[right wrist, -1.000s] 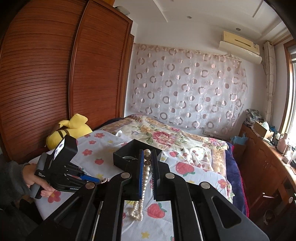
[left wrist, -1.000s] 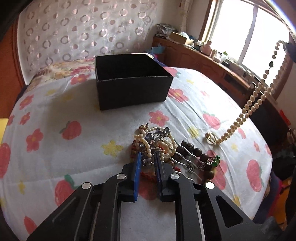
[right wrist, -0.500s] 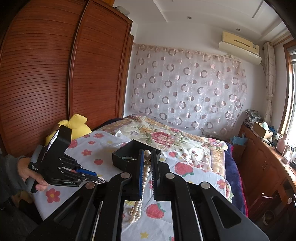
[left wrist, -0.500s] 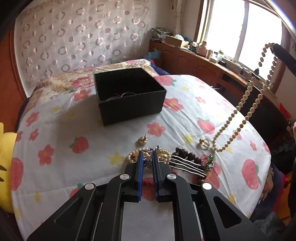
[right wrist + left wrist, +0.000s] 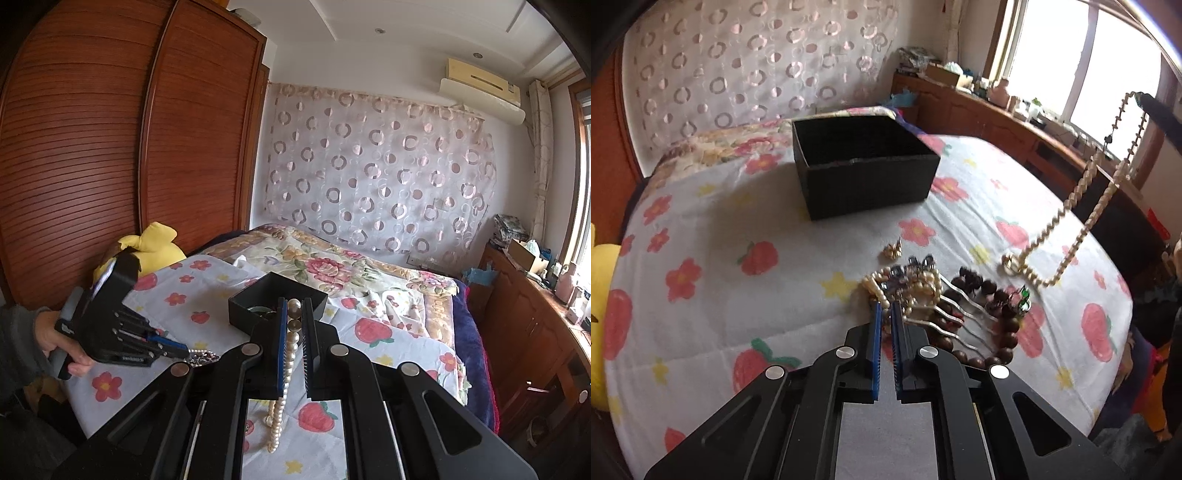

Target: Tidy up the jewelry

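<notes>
Right wrist view: a pearl necklace (image 5: 291, 334) is pinched between the nearly closed fingers of the right gripper (image 5: 294, 310) and hangs clear of the floral bedspread (image 5: 388, 339), held high so it can be carried to the black box (image 5: 275, 295). The left gripper (image 5: 885, 314) is narrowed onto a pearl strand (image 5: 916, 286) in the jewelry pile (image 5: 945, 299), though motion blur leaves the grip uncertain.

Left wrist view sits low over the bed (image 5: 746, 206), close, facing box (image 5: 864, 166) and window (image 5: 1082, 62). Right wrist view is higher, facing wardrobe (image 5: 110, 147) and curtain (image 5: 376, 177) — both share bed and box (image 5: 277, 299).
</notes>
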`<state>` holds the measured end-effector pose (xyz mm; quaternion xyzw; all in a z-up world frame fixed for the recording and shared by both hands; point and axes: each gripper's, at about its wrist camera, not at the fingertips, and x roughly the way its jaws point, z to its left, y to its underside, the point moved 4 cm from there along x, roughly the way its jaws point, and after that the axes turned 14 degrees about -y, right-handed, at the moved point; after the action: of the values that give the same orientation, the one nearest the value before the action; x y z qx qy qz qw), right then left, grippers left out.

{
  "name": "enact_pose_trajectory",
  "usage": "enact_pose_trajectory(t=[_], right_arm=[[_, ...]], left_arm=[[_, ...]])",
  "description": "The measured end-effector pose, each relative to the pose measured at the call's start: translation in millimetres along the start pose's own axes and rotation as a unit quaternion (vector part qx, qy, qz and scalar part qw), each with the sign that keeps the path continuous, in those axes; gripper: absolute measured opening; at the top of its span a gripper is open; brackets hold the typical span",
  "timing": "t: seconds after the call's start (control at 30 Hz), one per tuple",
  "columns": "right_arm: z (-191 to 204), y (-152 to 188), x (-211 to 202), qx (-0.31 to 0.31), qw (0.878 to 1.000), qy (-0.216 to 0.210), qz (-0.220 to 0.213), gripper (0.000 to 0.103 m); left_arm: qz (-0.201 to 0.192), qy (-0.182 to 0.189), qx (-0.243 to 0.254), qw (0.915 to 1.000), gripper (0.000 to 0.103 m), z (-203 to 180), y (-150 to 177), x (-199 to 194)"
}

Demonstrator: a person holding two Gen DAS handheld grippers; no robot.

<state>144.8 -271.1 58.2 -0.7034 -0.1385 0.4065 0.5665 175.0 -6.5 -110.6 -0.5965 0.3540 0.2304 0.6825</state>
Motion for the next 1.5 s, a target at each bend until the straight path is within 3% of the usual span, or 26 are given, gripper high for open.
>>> enact_pose_trajectory(t=[0.3, 0.77, 1.5], right_arm=[[2, 0, 0, 0.001, 1.000, -0.002, -0.002, 0.008], [6, -2, -7, 0.000, 1.000, -0.001, -0.007, 0.008], [-2, -5, -13, 0.003, 1.000, 0.001, -0.010, 0.008]], left_arm=[[-0.031, 0.000, -0.021, 0.9993, 0.004, 7, -15, -18], [-0.049, 0.009, 0.010, 0.9987, 0.004, -30, -54, -18], [-0.127, 0.037, -0.009, 0.9912, 0.004, -47, -85, -73]])
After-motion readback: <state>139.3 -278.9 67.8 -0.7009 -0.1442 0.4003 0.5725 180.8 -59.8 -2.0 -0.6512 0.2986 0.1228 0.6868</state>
